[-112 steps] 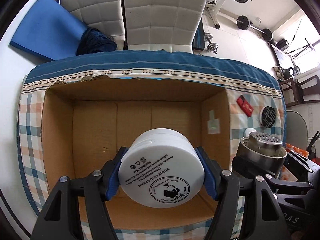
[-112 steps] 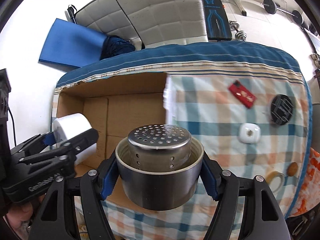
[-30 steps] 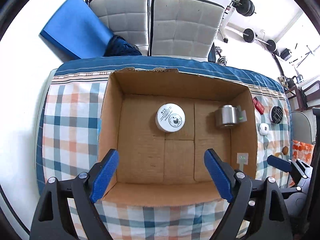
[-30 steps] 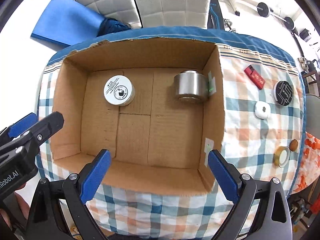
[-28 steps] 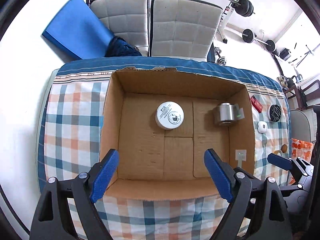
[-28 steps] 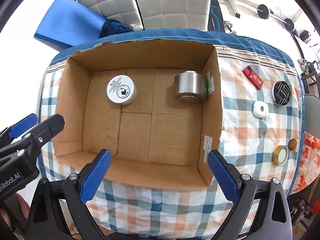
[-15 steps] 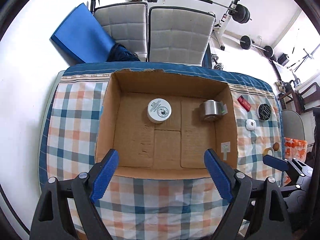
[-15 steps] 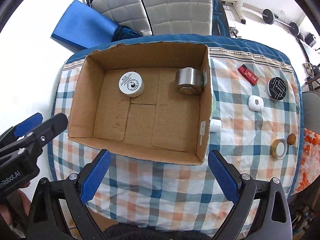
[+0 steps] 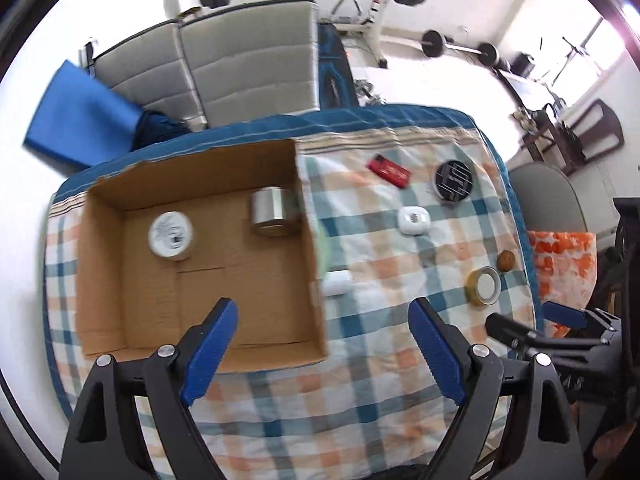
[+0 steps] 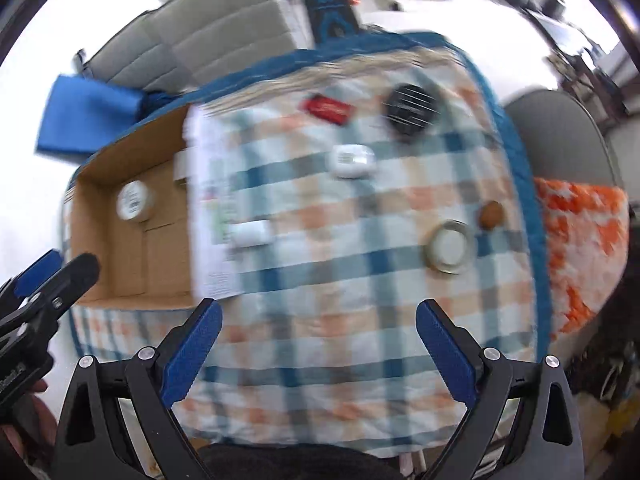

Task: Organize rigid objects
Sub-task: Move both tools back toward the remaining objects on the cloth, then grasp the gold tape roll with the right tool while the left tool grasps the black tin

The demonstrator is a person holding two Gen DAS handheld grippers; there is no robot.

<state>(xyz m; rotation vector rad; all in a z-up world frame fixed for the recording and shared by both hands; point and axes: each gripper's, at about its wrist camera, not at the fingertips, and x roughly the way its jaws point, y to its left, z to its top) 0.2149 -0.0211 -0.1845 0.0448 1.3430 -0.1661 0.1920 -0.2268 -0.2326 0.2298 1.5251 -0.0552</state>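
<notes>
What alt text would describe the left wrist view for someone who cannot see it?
An open left gripper hangs empty over a checked cloth. A cardboard box holds a white jar and a steel cup; small items like a red case lie outside.

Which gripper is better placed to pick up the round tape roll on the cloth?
Probably the right gripper: the tape roll lies just ahead of its open jaws. From the left gripper, also empty, the roll sits off to the side.
</notes>
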